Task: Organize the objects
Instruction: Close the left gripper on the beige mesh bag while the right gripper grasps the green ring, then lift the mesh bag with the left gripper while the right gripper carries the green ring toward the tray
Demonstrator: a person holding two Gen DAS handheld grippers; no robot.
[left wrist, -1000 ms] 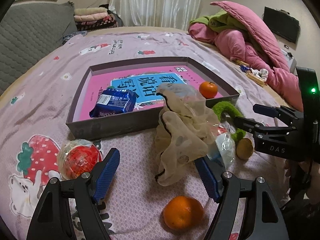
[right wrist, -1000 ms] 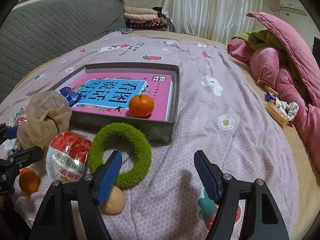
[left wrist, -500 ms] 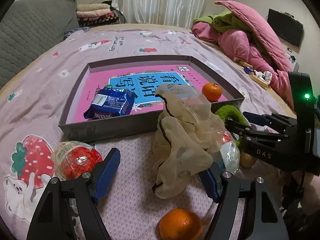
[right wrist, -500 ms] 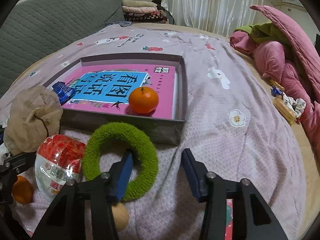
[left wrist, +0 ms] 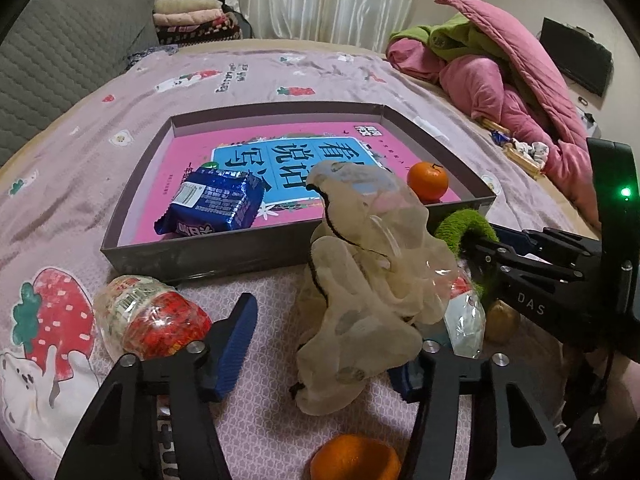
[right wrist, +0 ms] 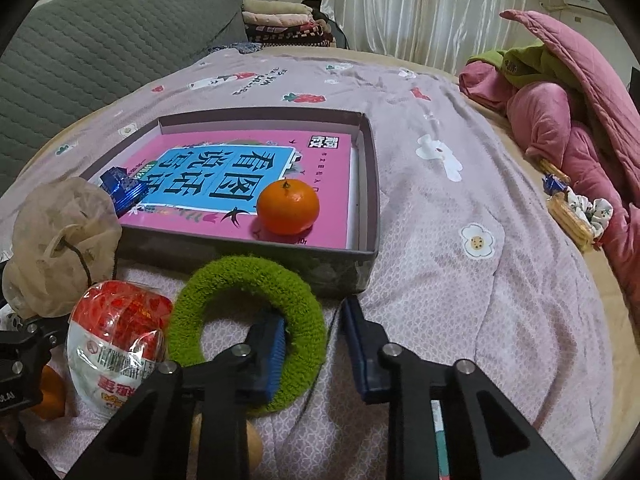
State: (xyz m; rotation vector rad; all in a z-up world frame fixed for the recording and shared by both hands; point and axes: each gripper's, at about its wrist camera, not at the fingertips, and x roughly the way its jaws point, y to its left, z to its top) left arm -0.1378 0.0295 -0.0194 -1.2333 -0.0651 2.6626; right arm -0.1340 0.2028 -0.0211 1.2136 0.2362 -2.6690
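Note:
A grey shallow box (left wrist: pixel 208 254) (right wrist: pixel 370 184) on the bed holds a pink book, a blue snack pack (left wrist: pixel 212 204) and an orange (right wrist: pixel 288 207). My right gripper (right wrist: pixel 314 344) is partly closed, its two fingers straddling the right side of a green fuzzy ring (right wrist: pixel 240 280), without pinching it. My left gripper (left wrist: pixel 324 348) is open around a beige crumpled bag (left wrist: pixel 360 280). A red-and-white wrapped snack (right wrist: pixel 114 344) lies left of the ring. Another red snack (left wrist: pixel 156 316) lies left of the left gripper. A second orange (left wrist: pixel 356 460) lies close below.
A small brown ball (left wrist: pixel 502 320) lies by the ring. Pink and green quilts (right wrist: pixel 568 112) pile at the right. Small snacks (right wrist: pixel 568 212) lie by the quilts. A grey headboard (right wrist: pixel 80 52) and folded blankets stand at the back.
My right gripper has moved forward and narrowed, its fingers now on either side of the green ring's band. My left gripper has moved in closer to the beige bag.

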